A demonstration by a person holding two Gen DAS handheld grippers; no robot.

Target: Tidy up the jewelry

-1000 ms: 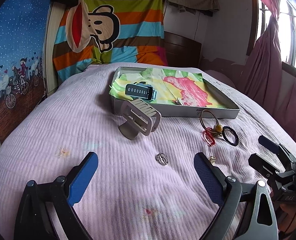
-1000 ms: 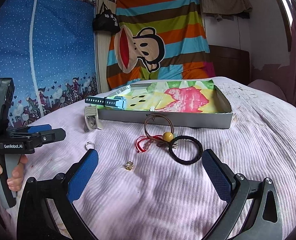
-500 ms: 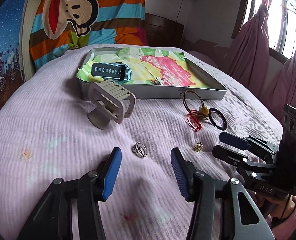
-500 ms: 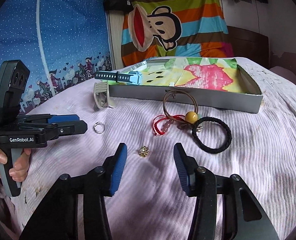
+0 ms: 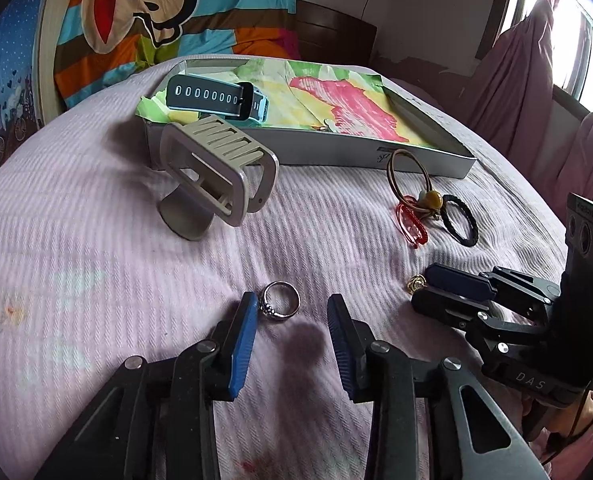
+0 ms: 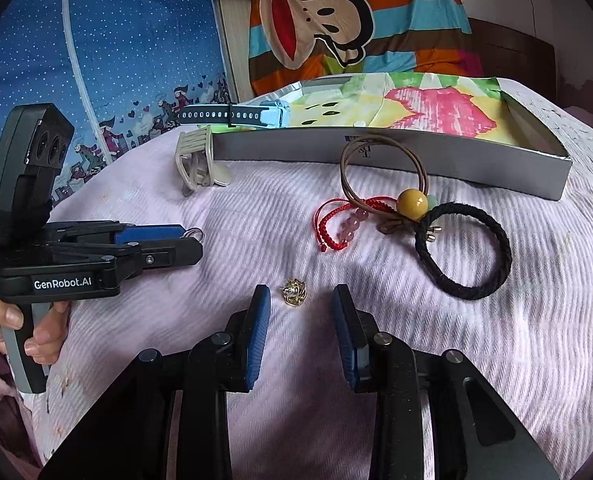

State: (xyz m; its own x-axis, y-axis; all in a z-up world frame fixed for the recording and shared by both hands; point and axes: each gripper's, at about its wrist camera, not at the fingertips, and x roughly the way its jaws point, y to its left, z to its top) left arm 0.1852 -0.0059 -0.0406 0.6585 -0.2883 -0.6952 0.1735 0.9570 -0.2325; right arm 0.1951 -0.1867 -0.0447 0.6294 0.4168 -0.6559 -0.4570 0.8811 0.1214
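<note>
A silver ring lies on the pink bedspread between the tips of my left gripper, which is open and narrowed around it, the left pad nearly touching. A small gold earring lies between the tips of my right gripper, open and narrowed, not touching. A grey tray lined with colourful paper holds a blue watch. A beige hair claw, red bracelet, brown hair tie with yellow bead and black hair tie lie in front of it.
The bed ends at a striped monkey sheet and a blue wardrobe cover on the left. Pink curtains hang at the right. Each gripper shows in the other's view, close alongside: left, right.
Both grippers have moved forward and down to the bedspread and their jaws have narrowed from wide open, the left around the ring, the right around the earring.
</note>
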